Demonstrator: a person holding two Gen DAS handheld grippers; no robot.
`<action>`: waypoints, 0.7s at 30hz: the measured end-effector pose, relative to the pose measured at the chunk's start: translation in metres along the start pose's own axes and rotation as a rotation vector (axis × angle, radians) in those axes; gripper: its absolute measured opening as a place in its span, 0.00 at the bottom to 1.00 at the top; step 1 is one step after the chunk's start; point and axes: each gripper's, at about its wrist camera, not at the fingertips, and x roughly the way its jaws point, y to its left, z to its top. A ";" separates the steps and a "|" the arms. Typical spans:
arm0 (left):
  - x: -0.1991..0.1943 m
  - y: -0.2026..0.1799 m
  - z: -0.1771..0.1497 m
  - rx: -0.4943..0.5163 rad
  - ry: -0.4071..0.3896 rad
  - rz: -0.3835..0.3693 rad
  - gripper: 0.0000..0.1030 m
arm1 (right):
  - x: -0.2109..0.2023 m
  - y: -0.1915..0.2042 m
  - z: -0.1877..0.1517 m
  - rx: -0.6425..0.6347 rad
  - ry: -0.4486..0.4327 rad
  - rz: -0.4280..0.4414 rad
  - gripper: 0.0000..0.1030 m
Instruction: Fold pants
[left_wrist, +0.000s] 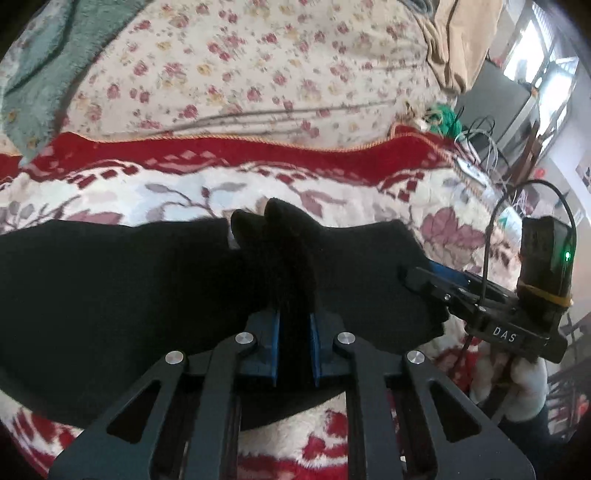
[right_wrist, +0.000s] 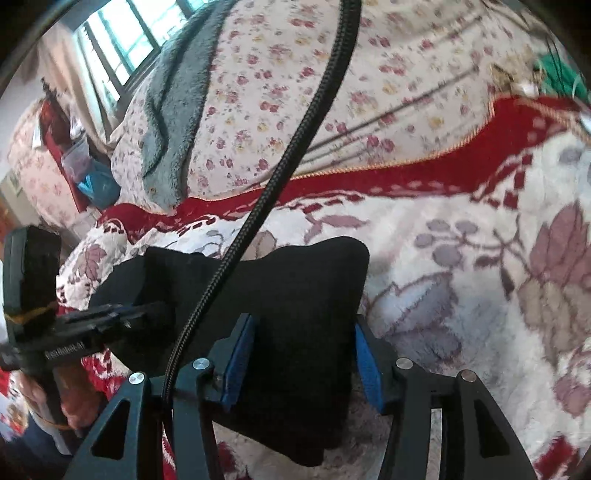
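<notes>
The black pants (left_wrist: 110, 288) lie across the middle of the left wrist view on a red-and-white floral blanket (left_wrist: 332, 184) spread over a bed. The left gripper (left_wrist: 294, 332) rises from the bottom centre of that view, its blue-padded fingers (left_wrist: 275, 343) clenched on a bunched-up ridge of the black cloth that stands up between them. At the right edge of the same view the right gripper (left_wrist: 417, 277) reaches in sideways, its tip at the far end of the pants, held by a hand in a white glove (left_wrist: 517, 384). In the right wrist view the right gripper (right_wrist: 301, 354) has its blue fingers (right_wrist: 238, 362) spread apart with a folded end of the pants (right_wrist: 295, 295) lying between them, the pads not squeezing it. A braided black cable (right_wrist: 295, 129) runs from the top of that view down to the lower left. Behind the blanket lies a small-flowered sheet (right_wrist: 369, 74) with a grey-green fleece (right_wrist: 173, 110) at the upper left.
</notes>
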 end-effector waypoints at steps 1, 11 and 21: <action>-0.002 0.004 0.000 -0.009 0.013 -0.013 0.12 | -0.004 0.004 -0.001 -0.015 -0.014 -0.007 0.50; 0.019 0.022 -0.011 -0.092 0.042 0.019 0.12 | 0.031 0.045 -0.013 -0.204 0.059 -0.027 0.51; -0.013 0.026 -0.022 -0.085 -0.041 0.185 0.39 | 0.020 0.075 -0.005 -0.258 0.062 0.042 0.51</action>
